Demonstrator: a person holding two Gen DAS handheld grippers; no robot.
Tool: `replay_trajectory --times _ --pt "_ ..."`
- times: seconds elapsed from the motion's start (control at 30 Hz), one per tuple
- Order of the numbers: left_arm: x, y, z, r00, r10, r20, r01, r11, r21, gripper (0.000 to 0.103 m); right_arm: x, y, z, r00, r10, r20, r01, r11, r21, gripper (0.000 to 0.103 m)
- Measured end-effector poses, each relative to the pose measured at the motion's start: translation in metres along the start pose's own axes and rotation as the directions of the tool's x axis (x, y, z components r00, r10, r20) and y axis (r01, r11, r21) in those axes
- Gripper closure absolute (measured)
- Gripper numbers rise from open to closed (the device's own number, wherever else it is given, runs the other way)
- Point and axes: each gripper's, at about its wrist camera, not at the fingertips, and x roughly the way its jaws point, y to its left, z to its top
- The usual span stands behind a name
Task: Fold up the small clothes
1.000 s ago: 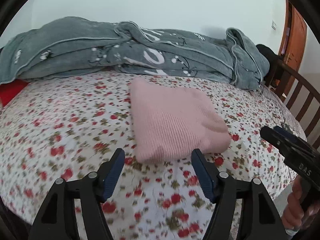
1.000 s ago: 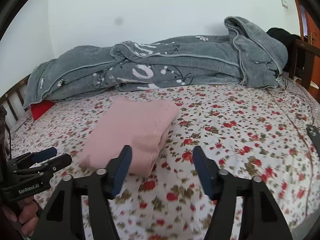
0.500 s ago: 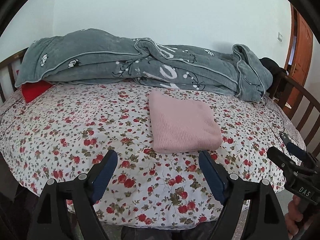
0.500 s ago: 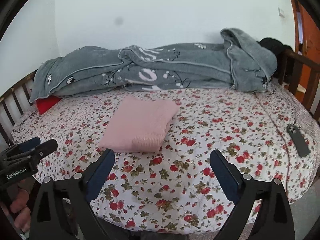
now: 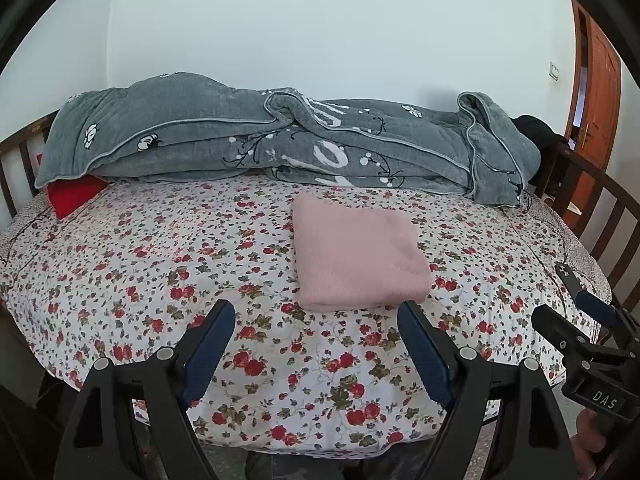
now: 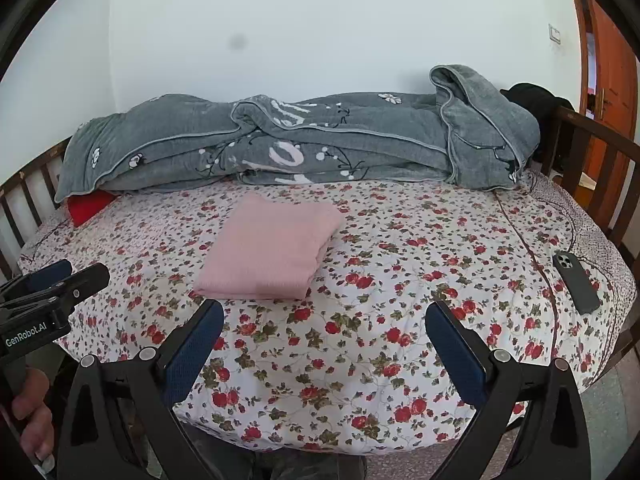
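Observation:
A pink knitted garment (image 5: 356,256) lies folded into a neat rectangle on the floral bedsheet (image 5: 160,264); it also shows in the right wrist view (image 6: 272,248). My left gripper (image 5: 316,320) is open and empty, held back over the bed's front edge, short of the garment. My right gripper (image 6: 324,320) is open and empty, also held back from the garment. The right gripper shows at the right edge of the left wrist view (image 5: 576,320); the left one at the left edge of the right wrist view (image 6: 76,276).
A rumpled grey blanket (image 5: 280,140) lies along the back of the bed by the wall. A red cushion (image 5: 74,196) peeks out at back left. A dark phone (image 6: 576,282) lies near the right edge. Wooden rails (image 6: 600,160) flank the bed.
Both grippers have pulled back and away from the folded pink garment, and their jaws have opened a little wider. The garment has stayed in place.

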Motion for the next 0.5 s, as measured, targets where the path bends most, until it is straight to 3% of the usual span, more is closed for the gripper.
replay_trajectory --times 0.5 --pt "-0.0041 0.0044 0.0011 1.0 0.011 0.008 -0.011 1.0 -0.015 0.02 -0.0038 -0.0003 0.0011 1.0 -0.006 0.004 0.006 1.0 0.005 0.004"
